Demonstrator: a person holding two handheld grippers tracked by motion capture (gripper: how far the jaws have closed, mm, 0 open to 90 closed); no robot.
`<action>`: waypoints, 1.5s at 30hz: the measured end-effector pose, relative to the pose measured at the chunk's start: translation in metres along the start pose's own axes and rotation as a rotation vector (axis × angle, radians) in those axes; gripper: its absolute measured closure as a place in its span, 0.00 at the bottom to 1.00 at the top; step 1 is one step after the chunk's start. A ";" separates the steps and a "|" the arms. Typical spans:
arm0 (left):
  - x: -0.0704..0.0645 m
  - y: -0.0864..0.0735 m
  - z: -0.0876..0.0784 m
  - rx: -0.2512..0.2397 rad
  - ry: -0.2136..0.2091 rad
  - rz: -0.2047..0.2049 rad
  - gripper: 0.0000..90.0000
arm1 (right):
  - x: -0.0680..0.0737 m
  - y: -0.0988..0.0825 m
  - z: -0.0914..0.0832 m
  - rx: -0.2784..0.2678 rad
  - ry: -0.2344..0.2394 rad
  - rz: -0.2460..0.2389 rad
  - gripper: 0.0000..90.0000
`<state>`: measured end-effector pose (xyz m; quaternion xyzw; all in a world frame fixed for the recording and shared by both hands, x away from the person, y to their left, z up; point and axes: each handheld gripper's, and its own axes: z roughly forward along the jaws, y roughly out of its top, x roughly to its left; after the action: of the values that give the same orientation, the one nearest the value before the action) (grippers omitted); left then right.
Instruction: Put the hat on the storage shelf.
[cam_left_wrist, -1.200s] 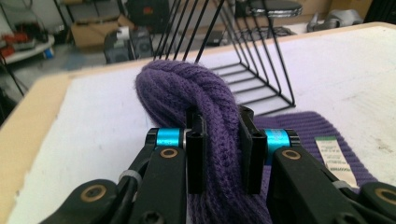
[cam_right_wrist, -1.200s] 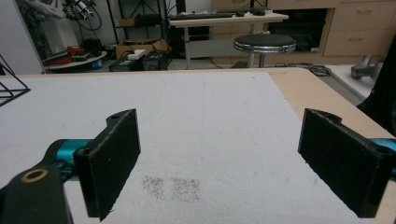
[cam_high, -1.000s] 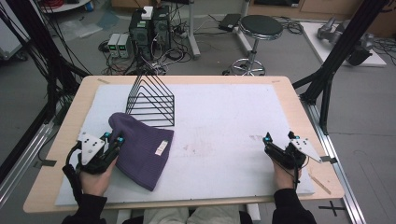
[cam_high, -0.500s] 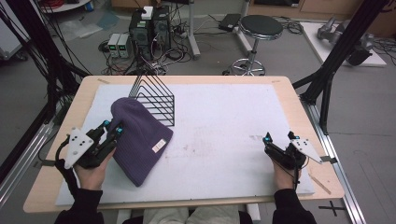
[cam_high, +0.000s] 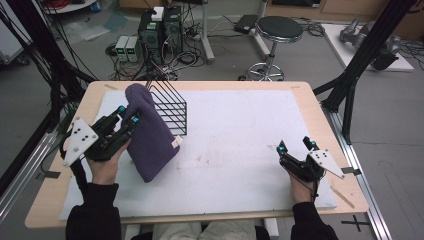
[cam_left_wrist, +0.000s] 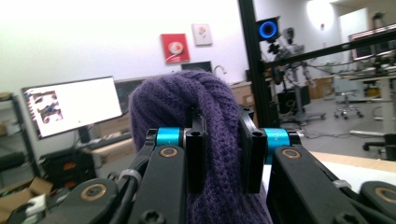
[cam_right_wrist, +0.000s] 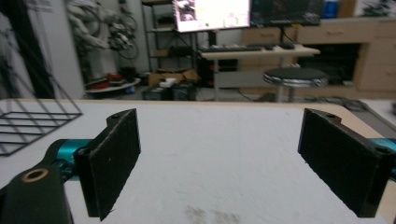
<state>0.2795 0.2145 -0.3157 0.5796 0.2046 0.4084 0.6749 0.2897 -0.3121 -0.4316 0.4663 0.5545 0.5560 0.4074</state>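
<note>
Gripping the purple beanie (cam_high: 150, 135), left gripper (cam_high: 127, 116) is clamped on its knit, holding it up at the table's left beside the wire rack (cam_high: 170, 105). Right gripper (cam_high: 296, 146) jaws apart, near right.

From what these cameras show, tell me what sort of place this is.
Most likely a robotics lab or workshop: computer towers and loose cables on the floor behind the table, a lit monitor, and robot arms by shelving.
</note>
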 end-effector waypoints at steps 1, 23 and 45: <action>-0.001 0.001 0.003 -0.004 -0.011 0.004 0.85 | 0.002 0.002 0.000 -0.012 0.024 -0.011 0.14; -0.022 0.030 0.048 -0.035 -0.260 0.092 0.85 | 0.075 0.046 0.044 -0.066 0.485 -0.068 0.14; -0.023 0.038 0.052 -0.062 -0.293 0.095 0.84 | 0.104 0.071 0.099 -0.022 0.634 -0.038 0.13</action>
<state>0.2931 0.1645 -0.2719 0.6209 0.0637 0.3569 0.6951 0.3662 -0.1917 -0.3584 0.2551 0.6565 0.6717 0.2297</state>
